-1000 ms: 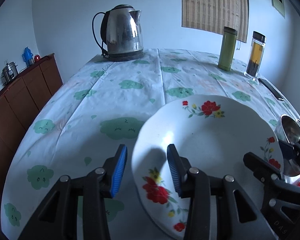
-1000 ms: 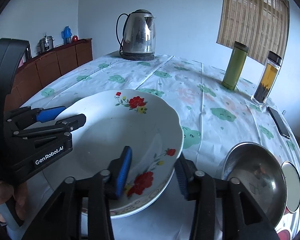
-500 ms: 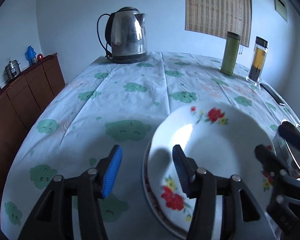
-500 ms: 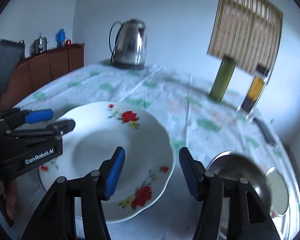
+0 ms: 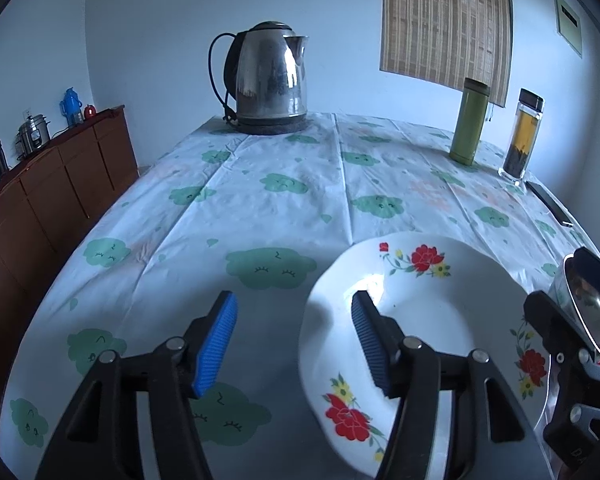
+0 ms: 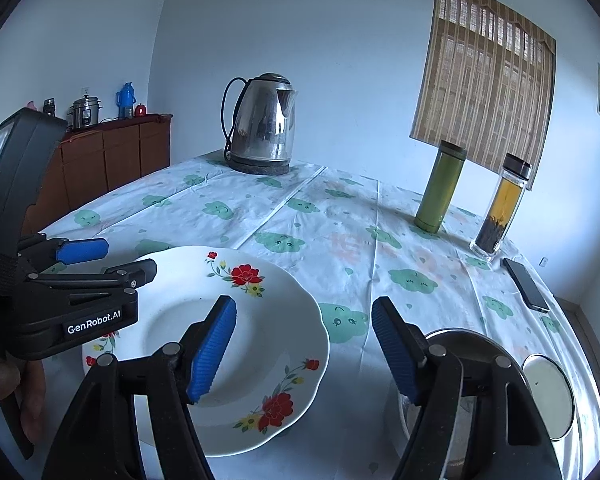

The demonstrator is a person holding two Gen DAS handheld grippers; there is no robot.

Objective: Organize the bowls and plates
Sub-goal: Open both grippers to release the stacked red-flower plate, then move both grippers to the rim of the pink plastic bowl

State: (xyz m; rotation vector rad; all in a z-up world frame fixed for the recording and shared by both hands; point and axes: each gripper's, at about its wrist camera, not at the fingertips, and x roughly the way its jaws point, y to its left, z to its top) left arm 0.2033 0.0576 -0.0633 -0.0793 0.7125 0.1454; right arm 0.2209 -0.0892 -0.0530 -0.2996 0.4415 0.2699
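Where cloth shows: one floral plate (image 6: 260, 344), one steel bowl (image 6: 476, 344)

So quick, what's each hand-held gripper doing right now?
Left hand-held gripper: open, jaws just widened, straddling the floral plate rim.
Right hand-held gripper: open, just widened, holding nothing.

Both grippers' fingers (image 5: 216, 340) apparently just spread apart.

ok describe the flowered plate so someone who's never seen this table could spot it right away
Start at the table with the cloud-print cloth; the kettle stands at its far end. At the near edge, left of the steel bowl, lies the plate. It is the only white dish, deep, with a wavy rim and red flower sprays.
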